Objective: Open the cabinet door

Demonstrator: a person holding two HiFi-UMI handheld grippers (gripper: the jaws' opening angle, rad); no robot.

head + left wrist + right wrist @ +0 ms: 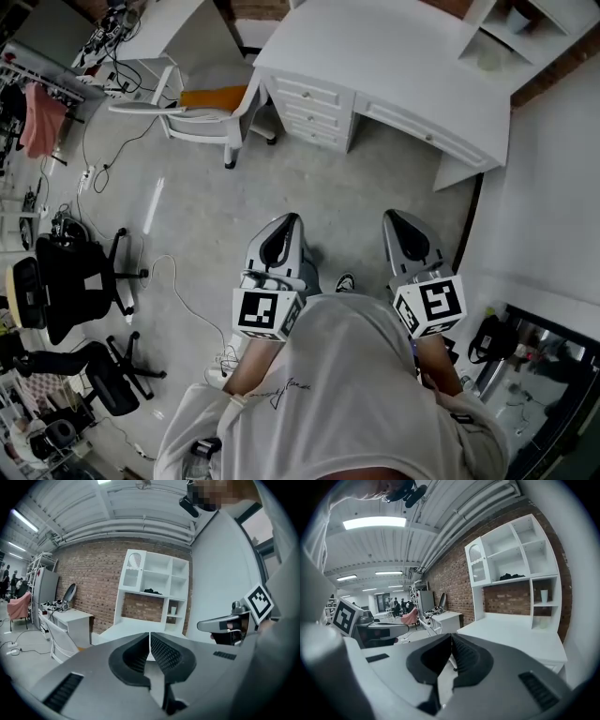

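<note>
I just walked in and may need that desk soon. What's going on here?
A person stands on the open floor, short of the white desk, with a left gripper and a right gripper held out in front, both shut and empty. The small cabinet door at the upper left of the shelf unit looks closed, and nothing touches it yet.

- A white desk (394, 56) stands at the top of the head view, with 3 drawers (312, 108) stacked at its left end.
- A white chair (202, 120) with an orange cushion (214, 97) sits just beside that end.
- 2 black office chairs (70, 281) stand near the left edge on the grey floor (234, 197).
- A white cable (183, 300) trails across the floor near them.
- A pink cloth (39, 117) hangs at the far left.
- A brick wall (89, 578) runs behind the furniture.
- A long ceiling light (374, 523) glows overhead.
</note>
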